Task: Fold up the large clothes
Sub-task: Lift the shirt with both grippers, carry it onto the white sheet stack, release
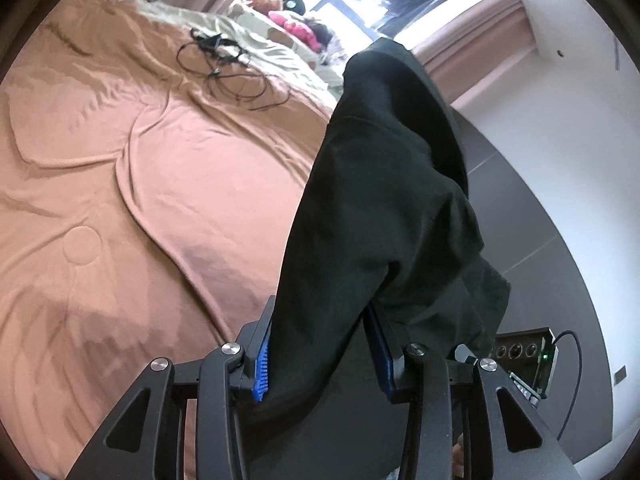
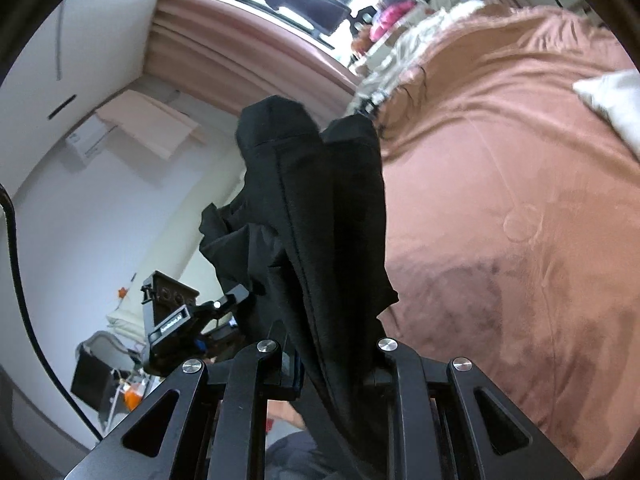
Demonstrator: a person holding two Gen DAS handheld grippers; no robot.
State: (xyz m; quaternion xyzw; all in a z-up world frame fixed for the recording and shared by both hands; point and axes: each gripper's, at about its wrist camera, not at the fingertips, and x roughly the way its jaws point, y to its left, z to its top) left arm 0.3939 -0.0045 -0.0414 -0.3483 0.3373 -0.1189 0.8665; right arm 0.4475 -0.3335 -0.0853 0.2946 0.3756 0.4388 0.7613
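A large black garment (image 1: 384,200) hangs bunched in the air beside the bed. In the left wrist view my left gripper (image 1: 320,320) is shut on a thick fold of it, with the blue pads (image 1: 262,360) pressing from both sides. In the right wrist view my right gripper (image 2: 332,354) is shut on another bundle of the same black garment (image 2: 320,208), which hides its fingertips. Each unit shows in the other's view: the right one (image 1: 532,356) at the lower right, the left one (image 2: 176,320) at the lower left. They are close together.
A bed with a wrinkled salmon cover (image 1: 140,184) lies under and beside the garment. Black cables (image 1: 224,68) and a beige blanket (image 1: 248,40) lie near its far end, with a white pillow (image 2: 612,100) at one edge. Pink curtains (image 2: 240,52), white walls and grey floor (image 1: 540,220) surround it.
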